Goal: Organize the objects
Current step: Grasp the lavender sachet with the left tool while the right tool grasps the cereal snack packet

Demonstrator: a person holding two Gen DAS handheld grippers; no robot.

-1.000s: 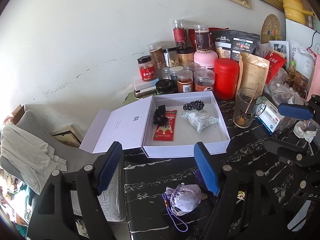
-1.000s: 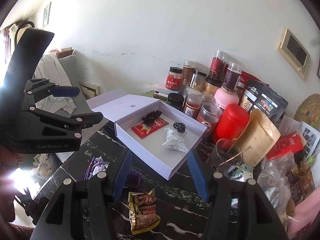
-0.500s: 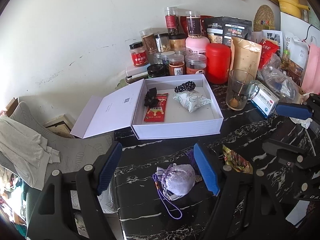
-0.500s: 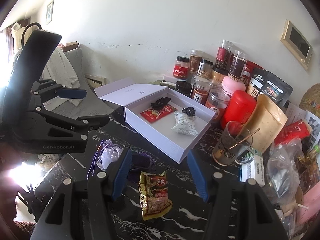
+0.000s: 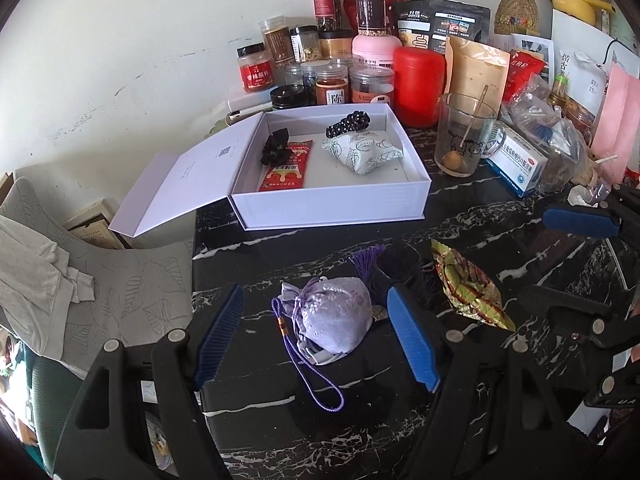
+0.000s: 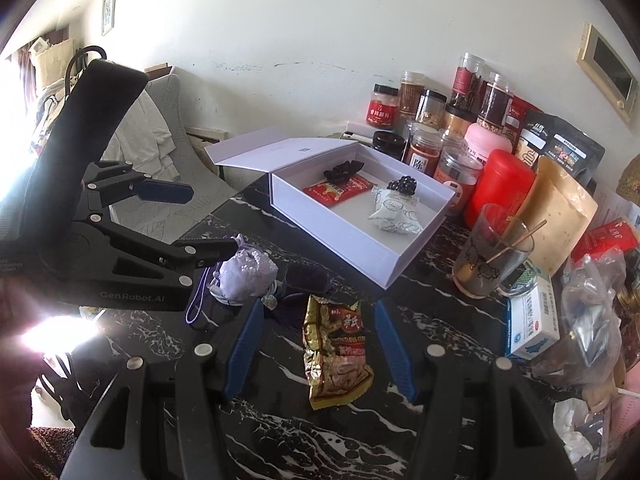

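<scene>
A lilac drawstring pouch [image 5: 336,318] lies on the black marble table [image 5: 480,232], low between the blue pads of my open left gripper [image 5: 316,338]; the pads stand clear of it. A gold snack packet [image 6: 336,352] lies flat between the pads of my open right gripper [image 6: 320,350], untouched. Behind both stands an open white box [image 5: 332,206] holding a red sachet [image 5: 286,166], a black bow, a black beaded scrunchie and a patterned white pouch [image 5: 362,150]. In the right wrist view the left gripper [image 6: 194,220] hangs over the lilac pouch [image 6: 246,270].
A dark purple tassel item [image 5: 384,266] lies between pouch and packet. Jars [image 5: 332,88], a red canister [image 5: 418,80], a glass mug [image 5: 464,136] and a medicine box [image 5: 518,166] crowd the back and right. A grey-cushioned chair [image 5: 132,280] stands past the table's left edge.
Both grippers have sunk toward the table and tipped down. The lilac pouch now sits between the left pads and the snack packet between the right pads. Jaw widths are unchanged.
</scene>
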